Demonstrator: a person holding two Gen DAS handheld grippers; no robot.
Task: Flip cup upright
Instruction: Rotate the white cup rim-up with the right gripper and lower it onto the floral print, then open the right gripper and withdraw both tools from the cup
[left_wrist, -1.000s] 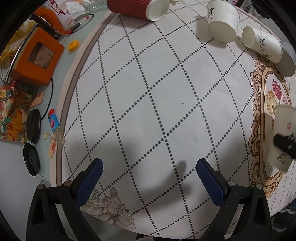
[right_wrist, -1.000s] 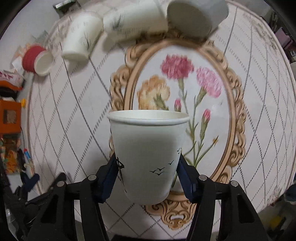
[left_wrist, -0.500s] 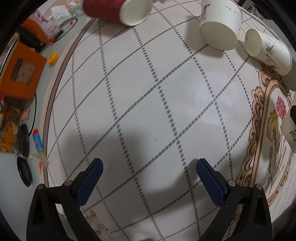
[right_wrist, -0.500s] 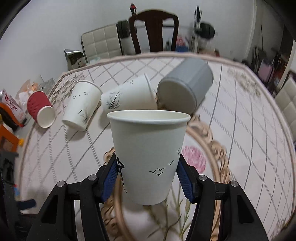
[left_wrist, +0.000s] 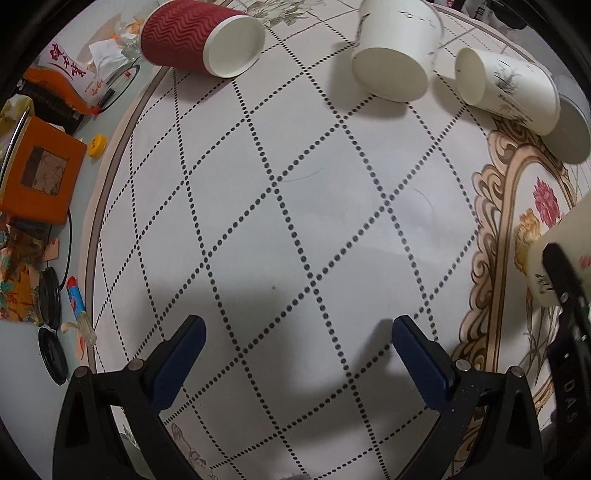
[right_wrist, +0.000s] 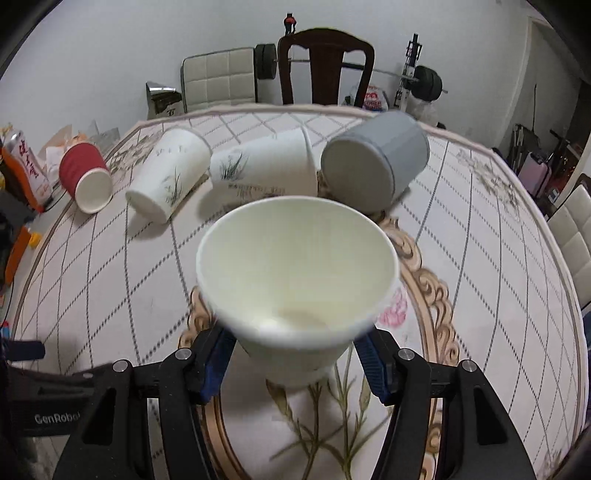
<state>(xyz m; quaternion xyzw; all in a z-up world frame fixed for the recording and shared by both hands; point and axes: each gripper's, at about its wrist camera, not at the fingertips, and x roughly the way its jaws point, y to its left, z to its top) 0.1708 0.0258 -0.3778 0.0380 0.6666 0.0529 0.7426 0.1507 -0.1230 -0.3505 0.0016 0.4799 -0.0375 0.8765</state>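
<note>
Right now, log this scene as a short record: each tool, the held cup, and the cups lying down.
right tool: shut on white paper cup, mouth up
left tool: open, holding nothing
lying on table: red ribbed paper cup; two white paper cups with grass print; grey cup
surface: round patterned table

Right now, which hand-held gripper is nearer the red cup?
Left. The left hand-held gripper hangs open over bare tablecloth, the red cup lying ahead of it. The right hand-held gripper, shut on a white cup, sits farther off, over the floral oval.
</note>
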